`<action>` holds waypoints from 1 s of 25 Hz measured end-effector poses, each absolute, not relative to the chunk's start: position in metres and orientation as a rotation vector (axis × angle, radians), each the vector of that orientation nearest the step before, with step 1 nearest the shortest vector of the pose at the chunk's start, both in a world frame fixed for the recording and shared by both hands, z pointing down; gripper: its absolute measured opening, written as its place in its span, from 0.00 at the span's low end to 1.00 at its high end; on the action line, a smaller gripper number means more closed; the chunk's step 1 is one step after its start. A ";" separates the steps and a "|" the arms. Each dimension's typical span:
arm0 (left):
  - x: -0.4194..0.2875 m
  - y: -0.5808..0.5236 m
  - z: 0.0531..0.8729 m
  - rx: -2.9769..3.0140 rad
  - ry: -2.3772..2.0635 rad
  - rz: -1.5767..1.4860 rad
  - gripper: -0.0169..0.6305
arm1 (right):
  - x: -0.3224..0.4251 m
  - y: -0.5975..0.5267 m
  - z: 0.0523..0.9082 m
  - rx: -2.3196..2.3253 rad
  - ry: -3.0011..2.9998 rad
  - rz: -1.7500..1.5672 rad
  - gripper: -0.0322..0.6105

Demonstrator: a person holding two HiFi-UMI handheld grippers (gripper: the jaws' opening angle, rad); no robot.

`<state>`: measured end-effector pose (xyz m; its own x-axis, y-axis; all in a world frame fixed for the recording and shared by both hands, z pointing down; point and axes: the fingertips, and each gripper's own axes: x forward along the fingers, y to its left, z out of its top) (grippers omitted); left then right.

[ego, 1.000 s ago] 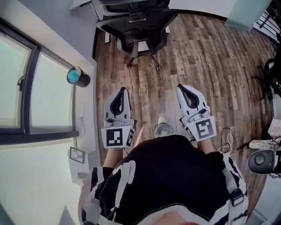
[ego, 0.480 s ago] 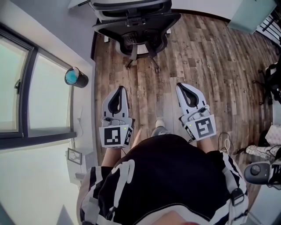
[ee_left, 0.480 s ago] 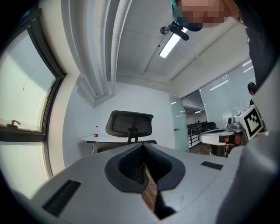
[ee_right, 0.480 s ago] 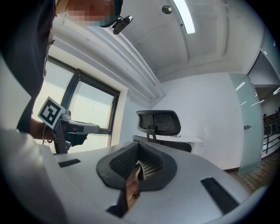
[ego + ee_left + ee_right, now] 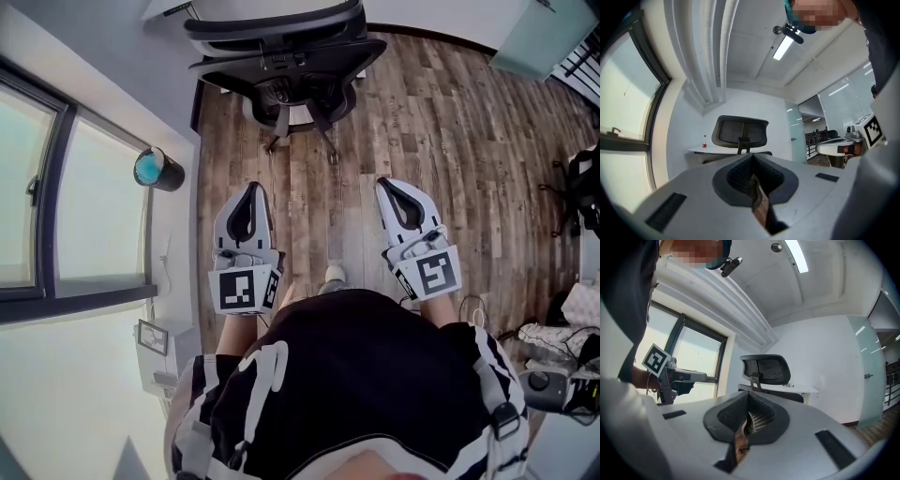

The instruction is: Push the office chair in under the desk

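Observation:
The black mesh office chair (image 5: 286,61) stands ahead of me on the wood floor, its back toward me, at the white desk (image 5: 169,8). In the left gripper view the chair (image 5: 742,133) rises in front of the desk (image 5: 710,151). The right gripper view has the chair (image 5: 766,369) before the desk (image 5: 801,391) too. My left gripper (image 5: 251,189) and right gripper (image 5: 387,185) are held side by side in front of my body, pointing at the chair and well short of it. Both are shut with nothing in them.
A window wall runs along the left, with a dark cylinder with a blue top (image 5: 156,170) beside it. A small red bottle (image 5: 704,141) stands on the desk. Another dark chair (image 5: 583,178) and loose gear (image 5: 553,339) lie at the right.
The chair and desk have slid lower in the head view, so I have come closer to them. Both grippers keep their place in front of me and stay shut.

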<state>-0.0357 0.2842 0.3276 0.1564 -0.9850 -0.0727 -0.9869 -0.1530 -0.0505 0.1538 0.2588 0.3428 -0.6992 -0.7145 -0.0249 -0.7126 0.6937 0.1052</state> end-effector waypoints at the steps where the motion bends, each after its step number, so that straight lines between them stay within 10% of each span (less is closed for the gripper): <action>1: -0.035 0.282 0.328 -2.319 1.991 0.035 0.04 | 0.155 0.256 0.343 1.209 -2.876 -0.166 0.06; 25: -0.050 0.272 0.333 -2.248 2.067 -0.007 0.04 | 0.152 0.235 0.348 1.162 -2.895 -0.148 0.06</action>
